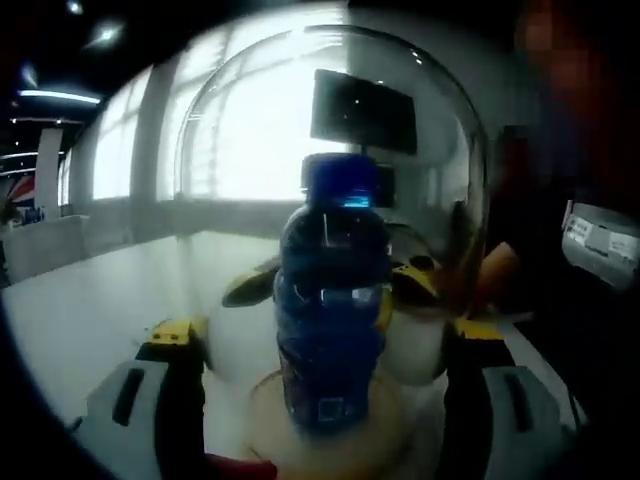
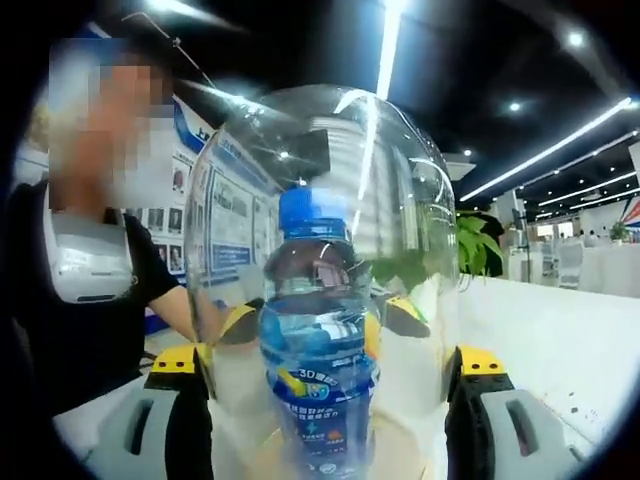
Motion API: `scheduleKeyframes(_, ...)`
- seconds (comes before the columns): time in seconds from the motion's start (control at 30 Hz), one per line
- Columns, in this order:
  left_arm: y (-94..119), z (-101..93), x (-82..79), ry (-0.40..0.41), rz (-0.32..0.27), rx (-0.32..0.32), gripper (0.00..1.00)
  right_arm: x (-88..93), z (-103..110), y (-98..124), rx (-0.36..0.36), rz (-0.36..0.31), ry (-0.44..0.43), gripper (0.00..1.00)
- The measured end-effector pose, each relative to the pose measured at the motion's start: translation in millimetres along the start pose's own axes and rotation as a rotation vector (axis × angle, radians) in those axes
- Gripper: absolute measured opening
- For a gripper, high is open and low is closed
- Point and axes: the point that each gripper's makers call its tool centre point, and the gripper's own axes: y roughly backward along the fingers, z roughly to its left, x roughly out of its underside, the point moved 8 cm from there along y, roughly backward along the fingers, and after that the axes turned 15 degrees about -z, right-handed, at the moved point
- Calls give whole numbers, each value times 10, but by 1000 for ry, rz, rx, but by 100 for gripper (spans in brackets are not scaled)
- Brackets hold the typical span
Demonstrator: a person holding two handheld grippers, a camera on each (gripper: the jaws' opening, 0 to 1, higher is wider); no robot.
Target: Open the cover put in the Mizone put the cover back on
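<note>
My left jaws and right jaws grasp the clear glass dome cover (image 2: 320,230) over the blue-capped Mizone bottle (image 2: 318,350), already inside

The Mizone bottle (image 1: 333,300) stands upright under the clear dome cover (image 1: 440,120), between the left gripper (image 1: 325,375) jaws, which flank the dome.

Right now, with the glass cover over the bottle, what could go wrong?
1. The dome is smooth glass held between both grippers; it may slip if either lets go unevenly.
2. The bottle stands tall and close inside the dome, so a tilted dome could knock it over.
3. The wooden base looks small; the dome's rim might miss it.
</note>
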Motion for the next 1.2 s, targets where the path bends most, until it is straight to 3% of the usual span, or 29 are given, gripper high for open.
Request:
scheduleKeyframes(0.47,35,-34,-56,-43,19,-26,84,35,23,49,26,-106,1,90)
scheduleKeyframes(0.63,69,-31,-88,-43,22,-30,83,29,56,75,35,-33,41,90)
scheduleKeyframes(0.83,88,-33,-121,-85,42,-39,80,-74,87,113,33,-50,34,90)
scheduleKeyframes(0.87,95,-36,-122,-88,44,-41,80,-102,64,121,60,-46,53,82)
scheduleKeyframes(0.9,101,-42,-126,-91,48,-41,79,-92,87,133,50,-13,31,81)
scheduleKeyframes(1.2,123,-57,-152,-115,78,-66,77,-206,62,99,97,38,59,80)
